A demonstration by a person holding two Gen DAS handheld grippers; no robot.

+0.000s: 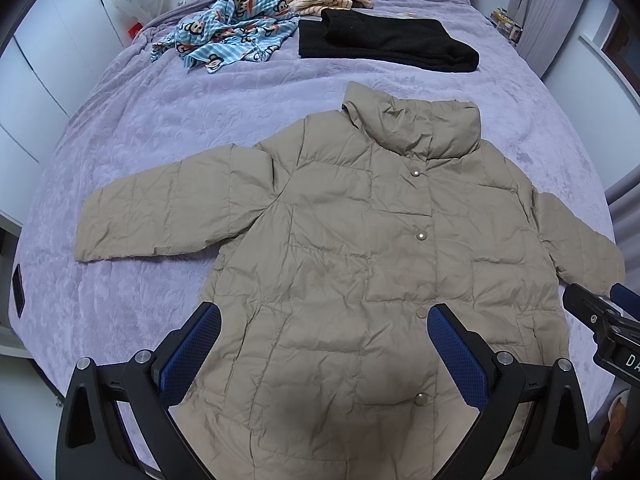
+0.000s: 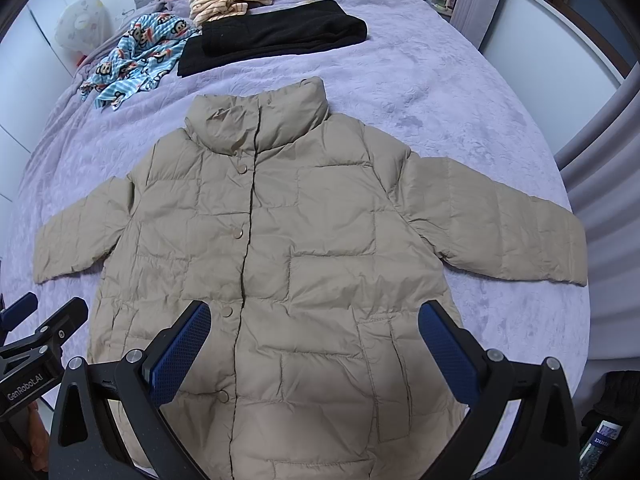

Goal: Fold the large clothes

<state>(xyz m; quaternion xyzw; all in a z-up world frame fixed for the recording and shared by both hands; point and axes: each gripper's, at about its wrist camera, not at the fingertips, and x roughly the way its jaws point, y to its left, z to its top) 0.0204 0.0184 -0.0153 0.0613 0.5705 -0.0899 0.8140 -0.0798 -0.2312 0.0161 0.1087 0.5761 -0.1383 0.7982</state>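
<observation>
Both jaws we find spread wide, empty: left gripper (image 1: 324,354), right gripper (image 2: 314,352) | beige quilted puffer jacket (image 1: 360,248) flat on lilac plush bedspread (image 1: 160,120) | right view alone reads "GenRobot.AI"

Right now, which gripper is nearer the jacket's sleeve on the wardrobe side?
Left. The left gripper hangs open over the jacket hem, toward that sleeve. The right gripper is also open, further over toward the other sleeve.
</observation>
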